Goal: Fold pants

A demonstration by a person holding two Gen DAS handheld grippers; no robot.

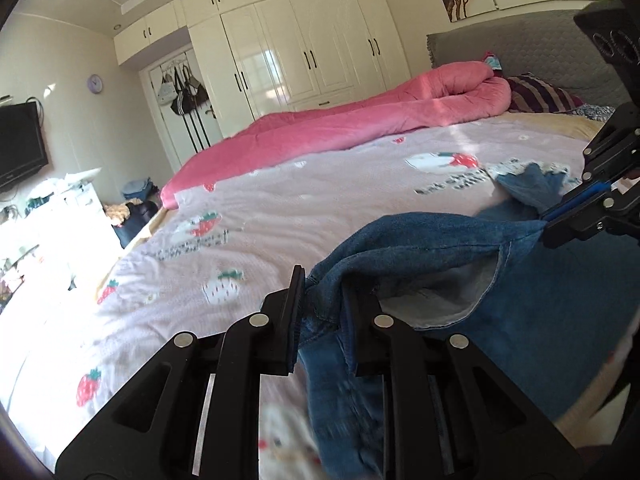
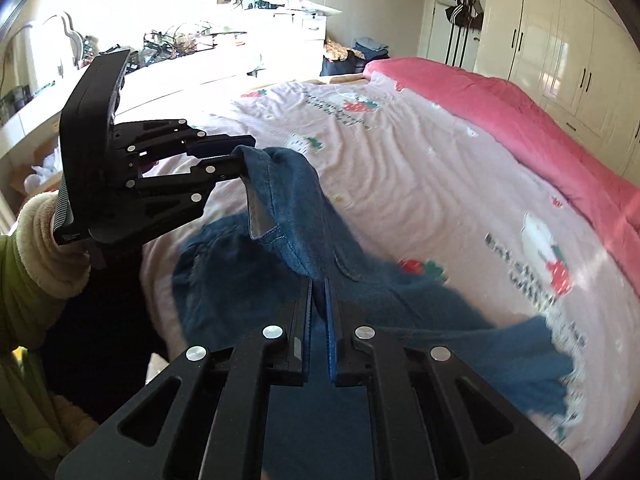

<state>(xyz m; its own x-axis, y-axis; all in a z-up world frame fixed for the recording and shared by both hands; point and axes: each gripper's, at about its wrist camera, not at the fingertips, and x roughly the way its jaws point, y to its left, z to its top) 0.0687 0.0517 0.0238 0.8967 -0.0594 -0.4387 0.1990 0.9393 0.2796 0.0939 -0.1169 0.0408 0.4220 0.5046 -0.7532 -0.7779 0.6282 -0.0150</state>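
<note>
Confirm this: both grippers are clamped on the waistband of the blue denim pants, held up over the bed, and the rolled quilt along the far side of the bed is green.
One detail is wrong: the rolled quilt is pink, not green, as the left wrist view shows. The rest holds: the left gripper and right gripper both clamp the waistband of the blue denim pants over the bed.

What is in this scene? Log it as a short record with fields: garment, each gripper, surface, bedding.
garment: blue denim pants, lifted at the waistband, frayed hems trailing on the bed
left gripper: shut on the waistband edge
right gripper: shut on the waistband, apart from the left one
surface: bed with pink strawberry-print sheet
bedding: pink quilt bunched along the far side; striped pillow by the grey headboard
</note>
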